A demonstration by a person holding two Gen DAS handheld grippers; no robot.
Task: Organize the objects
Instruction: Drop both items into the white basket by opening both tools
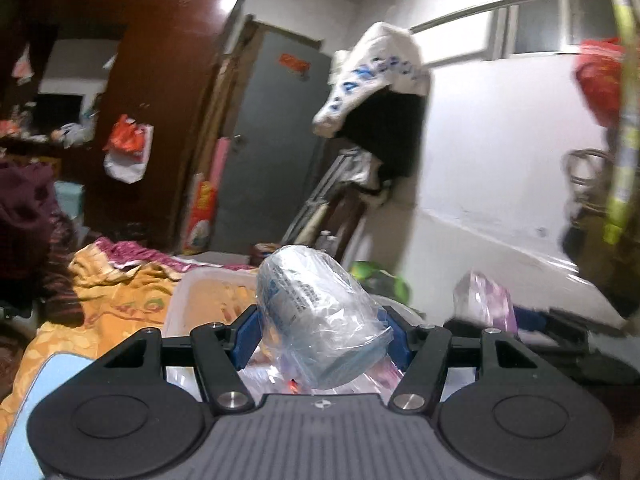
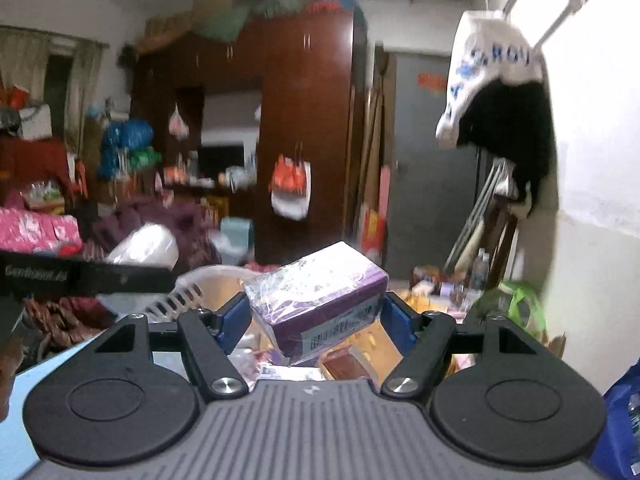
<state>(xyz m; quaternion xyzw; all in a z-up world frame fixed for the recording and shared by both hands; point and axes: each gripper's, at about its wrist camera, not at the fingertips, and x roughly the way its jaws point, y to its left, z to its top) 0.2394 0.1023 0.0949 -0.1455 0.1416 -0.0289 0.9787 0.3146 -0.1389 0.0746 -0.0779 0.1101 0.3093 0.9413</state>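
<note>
My left gripper [image 1: 322,334] is shut on a clear plastic bag holding a blue-printed roll [image 1: 316,312], raised above the bed. My right gripper [image 2: 316,318] is shut on a purple and white box wrapped in clear plastic [image 2: 320,300], tilted, also held up. A white slotted plastic basket [image 2: 188,296] lies just beyond and left of the right gripper; it also shows in the left wrist view [image 1: 200,300], behind the bag. The left gripper's black body [image 2: 80,276] crosses the left side of the right wrist view, with a white bag bulging behind it.
An orange patterned quilt [image 1: 108,304] covers the bed. A brown wardrobe [image 2: 304,120] with hanging bags, a grey door [image 1: 276,140] and clothes on a wall rack [image 1: 380,92] stand behind. A green bag [image 2: 516,304] and small clutter lie to the right.
</note>
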